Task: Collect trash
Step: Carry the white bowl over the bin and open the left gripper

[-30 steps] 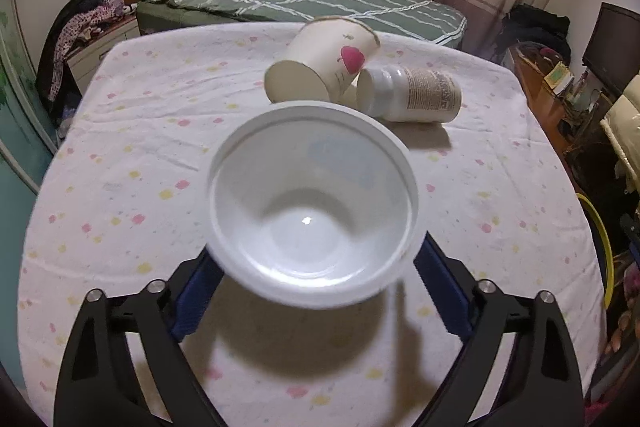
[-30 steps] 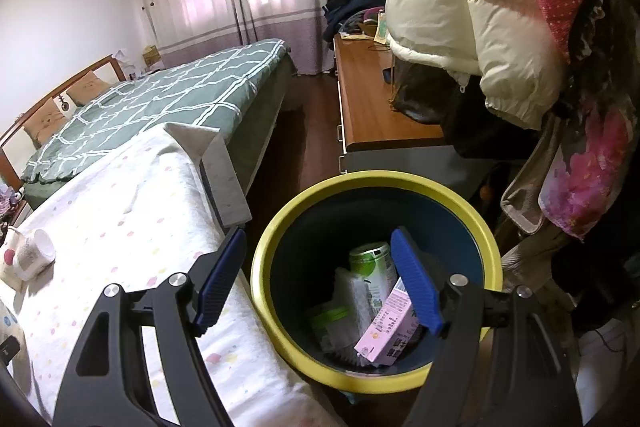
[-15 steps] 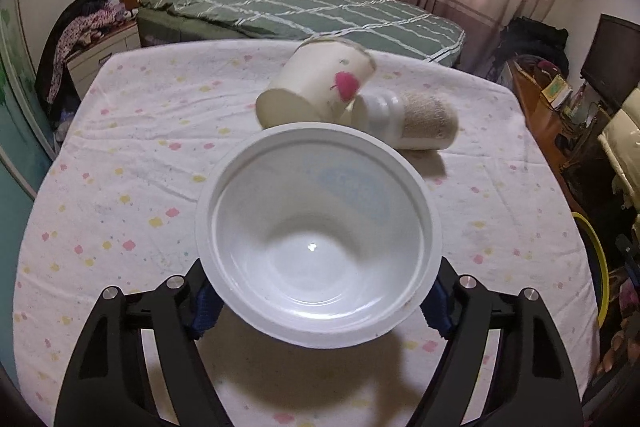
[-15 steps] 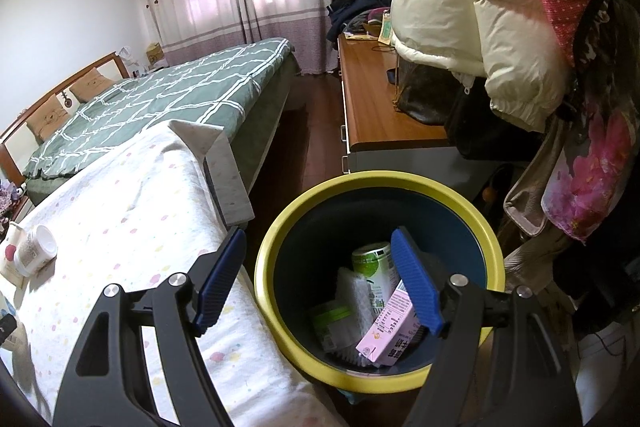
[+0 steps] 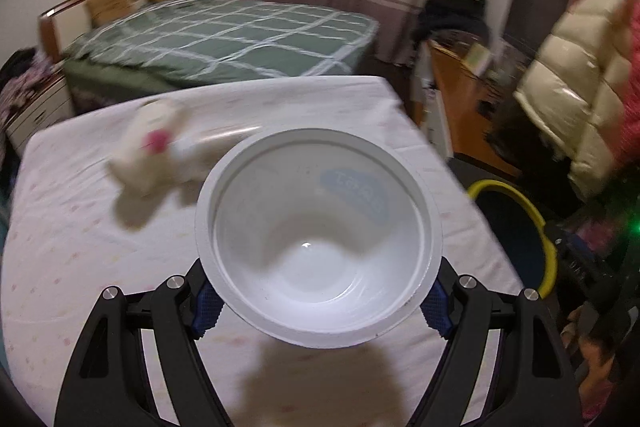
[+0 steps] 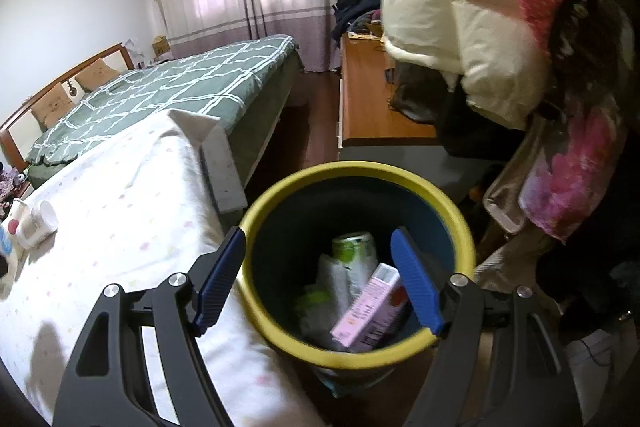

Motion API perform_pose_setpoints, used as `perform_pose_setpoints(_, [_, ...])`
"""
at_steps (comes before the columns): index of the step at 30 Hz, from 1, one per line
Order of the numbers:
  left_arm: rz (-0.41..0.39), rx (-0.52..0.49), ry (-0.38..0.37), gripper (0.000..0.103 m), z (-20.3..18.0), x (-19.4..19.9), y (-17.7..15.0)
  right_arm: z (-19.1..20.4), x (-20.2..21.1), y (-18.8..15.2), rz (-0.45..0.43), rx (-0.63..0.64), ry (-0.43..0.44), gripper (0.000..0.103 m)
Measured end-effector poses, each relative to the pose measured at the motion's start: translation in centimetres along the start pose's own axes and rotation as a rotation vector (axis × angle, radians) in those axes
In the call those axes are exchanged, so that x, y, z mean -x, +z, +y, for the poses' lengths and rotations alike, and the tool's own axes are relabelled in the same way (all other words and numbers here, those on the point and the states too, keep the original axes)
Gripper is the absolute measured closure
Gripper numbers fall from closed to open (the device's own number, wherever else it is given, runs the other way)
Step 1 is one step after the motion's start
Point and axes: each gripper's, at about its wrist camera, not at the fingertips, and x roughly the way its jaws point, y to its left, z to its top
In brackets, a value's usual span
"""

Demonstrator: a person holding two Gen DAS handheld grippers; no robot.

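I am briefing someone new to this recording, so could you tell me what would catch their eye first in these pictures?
First, the white plastic bowl filling the middle of the left wrist view, clamped between the left tongs above the spotted tablecloth. Next, the yellow-rimmed bin beside the table, under the open right tongs, with a green can and a pink carton inside.

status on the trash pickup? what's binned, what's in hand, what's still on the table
Done: the bin already holds a green can, a pink carton and some wrappers. In hand: the left gripper is clamped on the white bowl, raised over the table. The right gripper is open and empty above the bin. Left: a paper cup and a bottle lying on the table.
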Motion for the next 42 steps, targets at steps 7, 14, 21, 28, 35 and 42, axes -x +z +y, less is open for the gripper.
perform_pose_setpoints(7, [0.028, -0.109, -0.104, 0.025, -9.1, -2.9, 2.0, -4.0, 1.3, 0.3, -0.008, -0.021, -0.006, 0.032])
perform_pose_setpoints(14, [0.068, -0.225, -0.165, 0.025, -18.4, -7.1, 2.7, -7.3, 1.1, -0.4, 0.02, -0.037, -0.025, 0.032])
perform_pose_setpoints(21, [0.145, -0.284, -0.206, 0.025, -24.7, -12.0, 2.0, -9.8, 0.9, -1.0, 0.036, -0.053, -0.041, 0.032])
perform_pose_setpoints(28, [0.201, -0.323, -0.219, 0.025, -28.3, -14.8, 1.0, -11.5, 0.6, -1.2, 0.044, -0.074, -0.063, 0.032])
perform_pose_setpoints(35, [0.22, -0.343, -0.207, 0.015, -29.4, -15.1, 0.8, -12.3, 0.7, -1.3, 0.051, -0.085, -0.077, 0.032])
perform_pose_setpoints(42, [0.105, -0.298, -0.226, 0.01, -24.4, -8.7, 2.0, -12.0, 0.9, -1.3, 0.046, -0.08, -0.069, 0.032])
